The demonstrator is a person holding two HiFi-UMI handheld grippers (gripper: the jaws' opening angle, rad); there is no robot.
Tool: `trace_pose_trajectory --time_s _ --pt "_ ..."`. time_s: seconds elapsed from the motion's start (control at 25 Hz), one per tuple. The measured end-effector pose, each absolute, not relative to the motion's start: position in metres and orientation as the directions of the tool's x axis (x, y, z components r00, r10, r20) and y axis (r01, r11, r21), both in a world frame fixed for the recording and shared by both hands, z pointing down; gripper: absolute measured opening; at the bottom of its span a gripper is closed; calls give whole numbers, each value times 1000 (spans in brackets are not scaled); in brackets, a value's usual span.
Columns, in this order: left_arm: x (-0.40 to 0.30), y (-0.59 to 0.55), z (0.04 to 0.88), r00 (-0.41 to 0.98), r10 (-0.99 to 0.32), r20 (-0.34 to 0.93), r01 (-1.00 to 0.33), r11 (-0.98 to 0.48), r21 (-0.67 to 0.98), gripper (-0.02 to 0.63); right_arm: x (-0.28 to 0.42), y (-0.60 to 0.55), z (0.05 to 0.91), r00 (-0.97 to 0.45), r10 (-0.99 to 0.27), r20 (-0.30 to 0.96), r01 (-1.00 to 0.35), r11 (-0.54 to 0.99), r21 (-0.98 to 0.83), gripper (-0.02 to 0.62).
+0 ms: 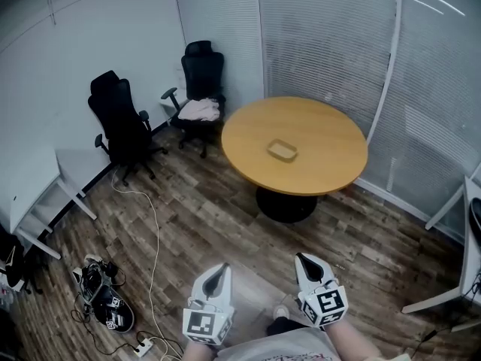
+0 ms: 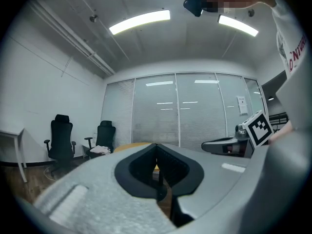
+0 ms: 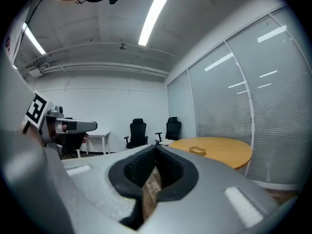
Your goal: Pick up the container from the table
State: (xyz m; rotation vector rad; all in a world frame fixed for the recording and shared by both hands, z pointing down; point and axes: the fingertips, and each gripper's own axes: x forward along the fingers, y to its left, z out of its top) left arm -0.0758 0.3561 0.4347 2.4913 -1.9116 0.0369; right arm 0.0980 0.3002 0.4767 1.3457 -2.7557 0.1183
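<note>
Container, a shallow tan tray with its open side up, sits alone near the middle of the round wooden desk, well apart from both grippers. Its long axis runs roughly left to right, the right end a touch nearer. I'd call this the approach, with nothing grasped yet. The left gripper and right gripper are level beside the person, jaws closed on nothing. Next, one must reach the desk and open to straddle a rim.
</note>
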Motion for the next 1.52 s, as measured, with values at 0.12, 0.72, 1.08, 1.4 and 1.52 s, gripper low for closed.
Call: trace_pose_trajectory --time_s 0.12,0.72,1.08,1.4,1.52 --pt "-61 304 432 255 -967 17 -967 -255 -8 6 114 247 476 -613 -783 108 -790 612 -45 3" --pt "-52 112 453 280 -958 65 -960 -278 37 6 131 71 504 -578 -793 191 -815 574 -80 3" --pt "-92 -19 464 446 -892 70 -895 -444 45 6 91 -31 517 -441 -867 232 -897 432 -93 3" --pt "-166 -145 458 571 -816 93 -821 -569 44 6 28 -131 514 -275 -925 263 -959 247 -135 3" --pt "-174 -179 460 609 -787 102 -793 -607 51 6 12 -153 519 -236 -927 290 -967 195 -164 3"
